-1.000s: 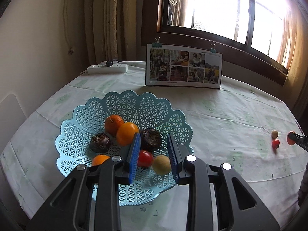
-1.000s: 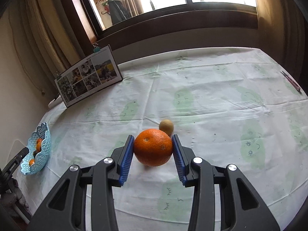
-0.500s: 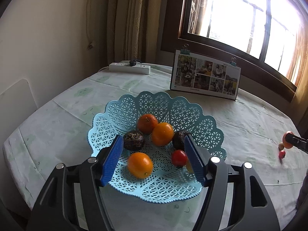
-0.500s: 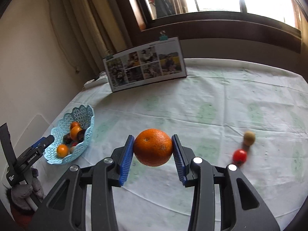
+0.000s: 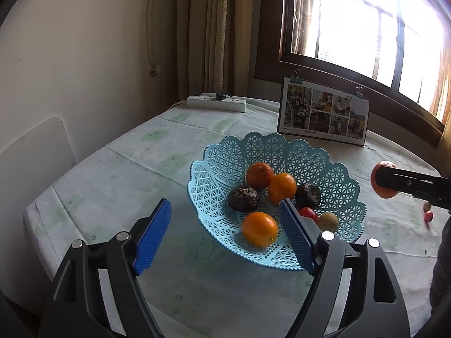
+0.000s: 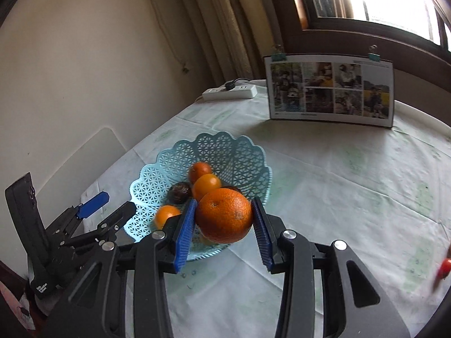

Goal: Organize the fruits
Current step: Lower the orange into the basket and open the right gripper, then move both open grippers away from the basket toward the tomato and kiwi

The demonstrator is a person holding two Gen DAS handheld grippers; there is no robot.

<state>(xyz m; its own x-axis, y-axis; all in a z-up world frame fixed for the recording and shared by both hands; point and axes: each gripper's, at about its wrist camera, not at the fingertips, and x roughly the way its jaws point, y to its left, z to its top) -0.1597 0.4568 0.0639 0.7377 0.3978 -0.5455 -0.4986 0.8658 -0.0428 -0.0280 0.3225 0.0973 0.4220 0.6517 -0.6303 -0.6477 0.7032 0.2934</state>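
Right wrist view showed the right gripper (image 6: 224, 219) pinching a large orange (image 6: 224, 216) above the near rim of the blue basket (image 6: 225, 152). Released there, it might have rolled off or knocked fruit out. The left gripper (image 5: 225, 236) hung spread, empty. Pale patterned tablecloth (image 6: 338, 186); curtained window (image 5: 366, 22) beyond.

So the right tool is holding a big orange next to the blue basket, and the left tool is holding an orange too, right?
Not quite. The right tool does grip the big orange by the blue basket, but the left tool is open and holds nothing; the left wrist view shows the basket's fruit lying beyond its fingers.
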